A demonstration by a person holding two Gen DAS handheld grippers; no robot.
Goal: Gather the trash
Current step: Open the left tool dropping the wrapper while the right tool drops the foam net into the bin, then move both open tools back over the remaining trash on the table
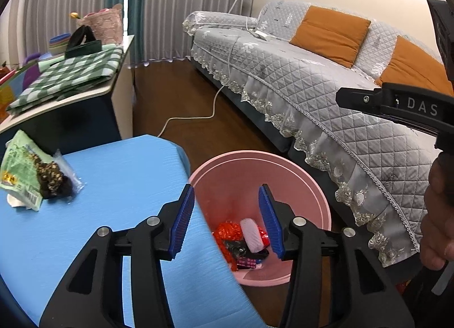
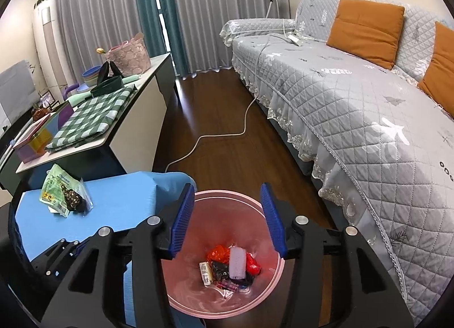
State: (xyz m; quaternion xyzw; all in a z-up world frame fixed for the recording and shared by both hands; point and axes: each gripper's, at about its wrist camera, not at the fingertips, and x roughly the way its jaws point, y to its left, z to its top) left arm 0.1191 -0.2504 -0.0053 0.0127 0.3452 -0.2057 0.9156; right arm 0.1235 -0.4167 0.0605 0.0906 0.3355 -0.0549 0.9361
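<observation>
Ribbed blue pads line both grippers, and each stands spread wide with nothing between its jaws. The left gripper (image 1: 226,221) hangs over the table edge and bin rim; the right gripper (image 2: 227,219) sits directly above the round pink plastic bin (image 2: 181,298), where crumpled red, black and pale wrappers (image 2: 230,267) lie at the bottom. A creased green packet with dark scraps (image 1: 31,169) rests on the smooth blue tabletop (image 1: 122,180). Bare wood floor (image 2: 215,118) runs between the quilted sofa (image 2: 354,101) and the bin.

Crumpled wrappers (image 2: 231,267) piled in pink bin (image 2: 195,298); green packet (image 1: 21,167) on table.
</observation>
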